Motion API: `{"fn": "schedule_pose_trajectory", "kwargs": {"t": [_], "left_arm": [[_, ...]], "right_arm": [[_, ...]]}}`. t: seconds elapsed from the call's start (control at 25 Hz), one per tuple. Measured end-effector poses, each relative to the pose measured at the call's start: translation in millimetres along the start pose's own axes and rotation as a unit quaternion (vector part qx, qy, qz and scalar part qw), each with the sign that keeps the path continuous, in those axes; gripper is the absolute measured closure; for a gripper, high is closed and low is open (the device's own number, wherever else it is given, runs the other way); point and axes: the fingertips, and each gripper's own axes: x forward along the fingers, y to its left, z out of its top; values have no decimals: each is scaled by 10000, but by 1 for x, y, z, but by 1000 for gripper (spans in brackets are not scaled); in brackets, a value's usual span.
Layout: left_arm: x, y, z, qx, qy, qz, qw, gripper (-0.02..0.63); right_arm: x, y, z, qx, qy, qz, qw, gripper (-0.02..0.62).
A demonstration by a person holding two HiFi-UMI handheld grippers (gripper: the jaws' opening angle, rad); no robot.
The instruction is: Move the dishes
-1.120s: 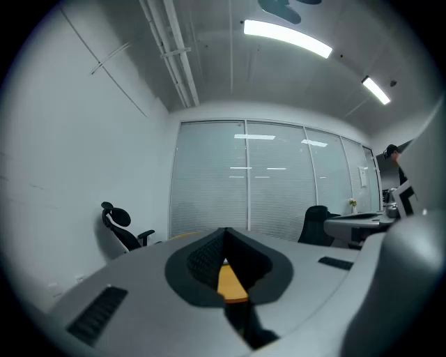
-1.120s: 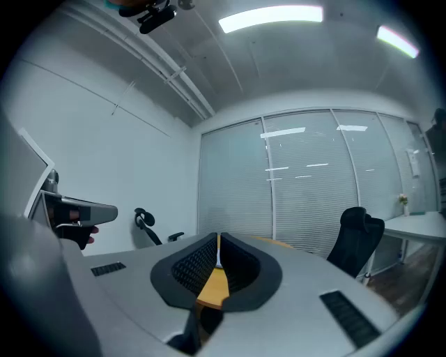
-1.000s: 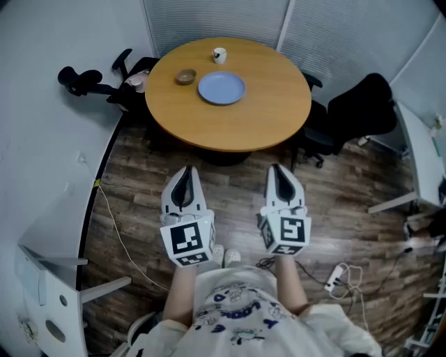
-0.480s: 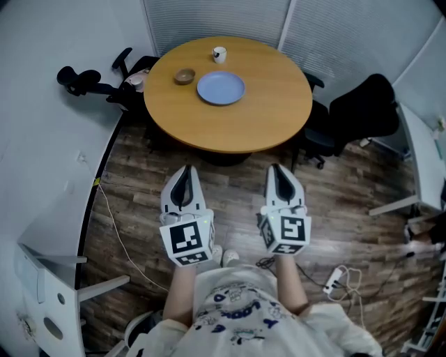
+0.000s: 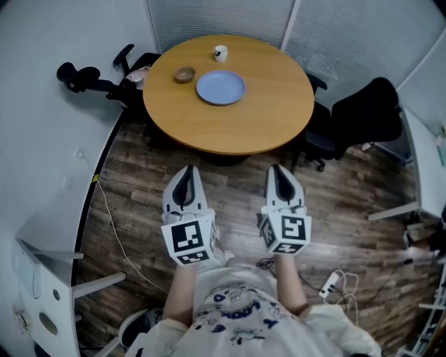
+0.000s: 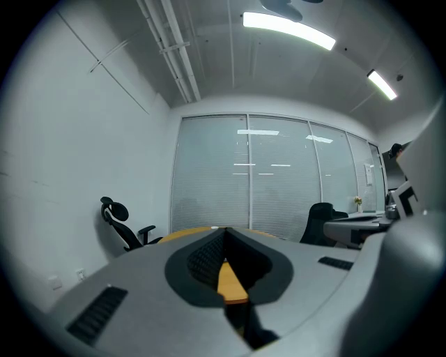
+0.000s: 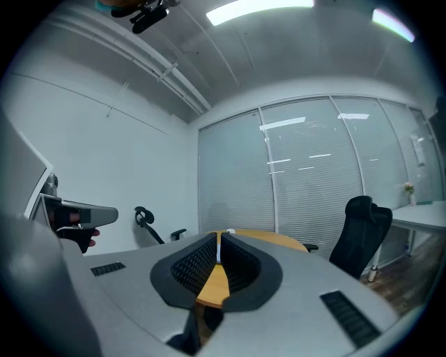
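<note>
1. Left gripper [image 5: 187,171]: jaws pressed together with nothing between them. It is held roughly level in front of the person and points toward the table.
2. Right gripper [image 5: 277,170]: jaws likewise pressed together and empty. It is carried beside the left one and aimed the same way.
3. Position: both grippers are over the floor, well apart from the round table [image 5: 268,122].
4. Task items, all on the table's far half:
   - The blue plate [image 5: 221,88] lies flat.
   - The small brown bowl [image 5: 185,74] sits just beside the plate, on its left.
   - The white cup [image 5: 220,52] stands beyond the plate, near the far edge. Whether the bowl or cup holds anything is too small to tell.
5. Progress: judged not begun. No dish is touched, so the approach and all three dishes remain.
6. Surface: an orange-brown wooden top, smooth and level.
7. Room:
   - The plank floor [image 5: 348,202] has a power strip [image 5: 329,282] and cables lying on it.
   - Black office chairs [image 5: 366,111] stand by the table.
   - A blinded glass wall [image 5: 216,17] runs behind it.
</note>
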Motion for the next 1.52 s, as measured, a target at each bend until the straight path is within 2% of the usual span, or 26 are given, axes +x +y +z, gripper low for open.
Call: {"fn": "schedule_pose_trajectory", "kwargs": {"t": [0.36,1.16,1.52], "left_arm": [[43,11,-8,-31,92,68,9999,604],[255,62,2,-67,229,-143,9996,604],[313,83,-1,-106,378,-202,9990,604]], "right_arm": [[43,-15,-9,116,99,-74,9999,578],[249,-42,1,208,231,-291,9991,578],[307,-48,-1,255,371,-421,9981,578]]}}
